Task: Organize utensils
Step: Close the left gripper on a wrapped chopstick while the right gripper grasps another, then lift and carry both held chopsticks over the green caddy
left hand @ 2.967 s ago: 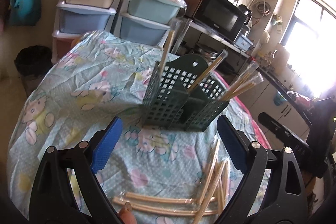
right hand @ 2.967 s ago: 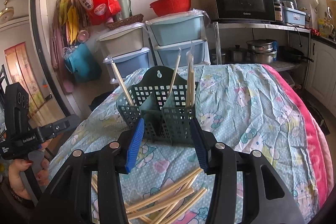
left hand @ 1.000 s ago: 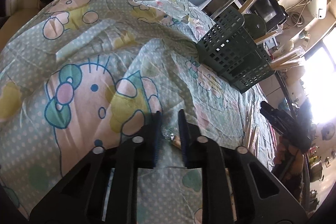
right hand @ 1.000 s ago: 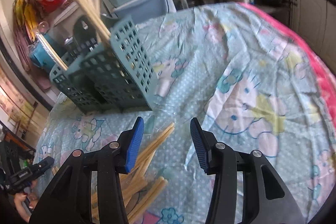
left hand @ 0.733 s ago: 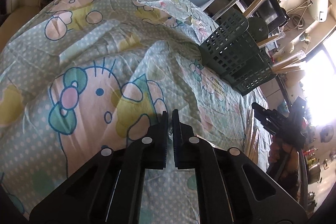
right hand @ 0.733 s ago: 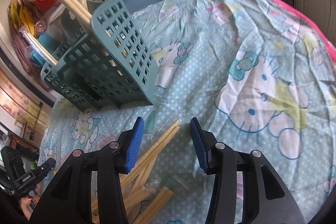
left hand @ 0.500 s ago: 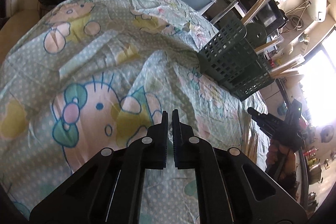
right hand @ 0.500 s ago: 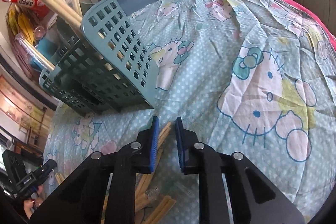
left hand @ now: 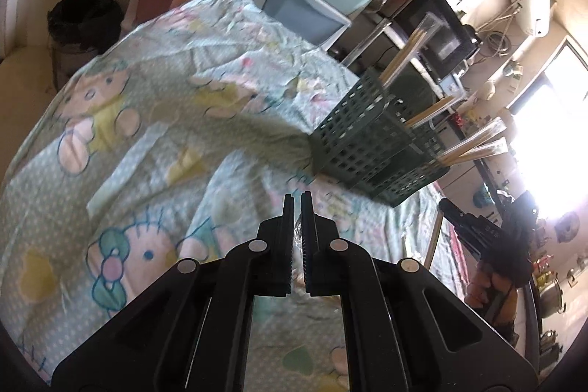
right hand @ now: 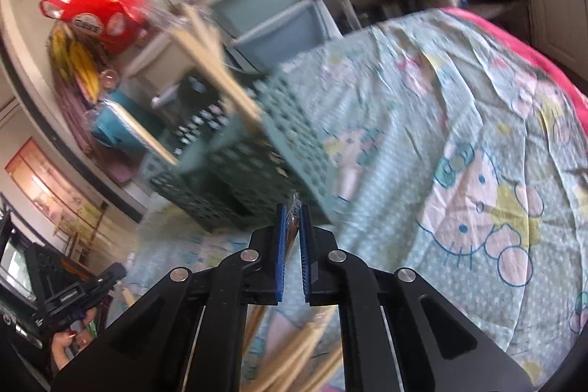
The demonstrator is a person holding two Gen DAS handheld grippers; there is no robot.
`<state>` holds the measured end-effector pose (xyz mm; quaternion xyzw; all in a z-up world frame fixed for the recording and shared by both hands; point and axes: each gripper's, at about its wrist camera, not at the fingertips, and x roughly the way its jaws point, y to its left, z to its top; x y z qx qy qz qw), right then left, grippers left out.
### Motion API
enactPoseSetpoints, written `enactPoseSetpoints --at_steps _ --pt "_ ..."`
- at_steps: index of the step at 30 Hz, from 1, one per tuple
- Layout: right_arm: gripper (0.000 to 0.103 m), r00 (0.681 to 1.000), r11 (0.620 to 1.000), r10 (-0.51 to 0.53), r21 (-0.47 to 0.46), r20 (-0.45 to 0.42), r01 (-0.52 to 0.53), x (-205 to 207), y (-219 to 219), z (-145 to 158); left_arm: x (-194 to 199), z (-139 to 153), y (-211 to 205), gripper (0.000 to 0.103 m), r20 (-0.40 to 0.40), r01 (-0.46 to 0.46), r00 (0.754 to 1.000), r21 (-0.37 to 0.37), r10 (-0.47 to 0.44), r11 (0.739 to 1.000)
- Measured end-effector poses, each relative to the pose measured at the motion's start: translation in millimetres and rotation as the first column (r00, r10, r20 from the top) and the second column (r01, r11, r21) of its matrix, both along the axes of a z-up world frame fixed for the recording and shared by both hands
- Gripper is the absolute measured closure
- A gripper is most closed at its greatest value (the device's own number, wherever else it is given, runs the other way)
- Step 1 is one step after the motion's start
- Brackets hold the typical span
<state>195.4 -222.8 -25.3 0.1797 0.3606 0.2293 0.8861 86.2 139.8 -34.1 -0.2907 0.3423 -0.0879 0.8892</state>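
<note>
While wrapped chopsticks (right hand: pixel 293 226) sit pinched between closing right gripper (right hand: pixel 293 208) jaws, green caddy (right hand: pixel 257 168) beyond.

Left hand-held gripper (left hand: pixel 297 208) pinching a crinkly wrapper

Its two black jaws are squeezed together over the cartoon cloth (left hand: pixel 154 142) on the bench. A green basket (left hand: pixel 367 149) with wrapped chopsticks (left hand: pixel 474 144) poking out stands just past it.

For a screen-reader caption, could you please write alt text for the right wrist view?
The right tongs are closing on a plastic-wrapped pair of chopsticks above a cartoon-print tablecloth. Just behind stands a green slotted utensil basket with chopsticks sticking out, blurred; more loose chopsticks lie below the tongs.
</note>
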Motion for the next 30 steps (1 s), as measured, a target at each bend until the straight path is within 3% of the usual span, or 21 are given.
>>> enactPoseSetpoints --at_steps 12,18,30 --pt "0.099 0.975 0.997 0.056 0.030 0.216 -0.064 -38 10 80 20 56 -29 0.101 0.135 0.081 0.987 0.028 -0.084 0.996" --pt "0.099 0.959 0.998 0.052 0.026 0.280 -0.062 -52 9 99 28 79 -52 0.101 0.183 0.135 0.973 0.048 -0.142 0.990" --pt "0.099 0.944 0.998 0.041 0.037 0.328 -0.056 -67 3 109 36 119 -92 0.101 0.272 0.236 0.930 0.074 -0.248 0.969"
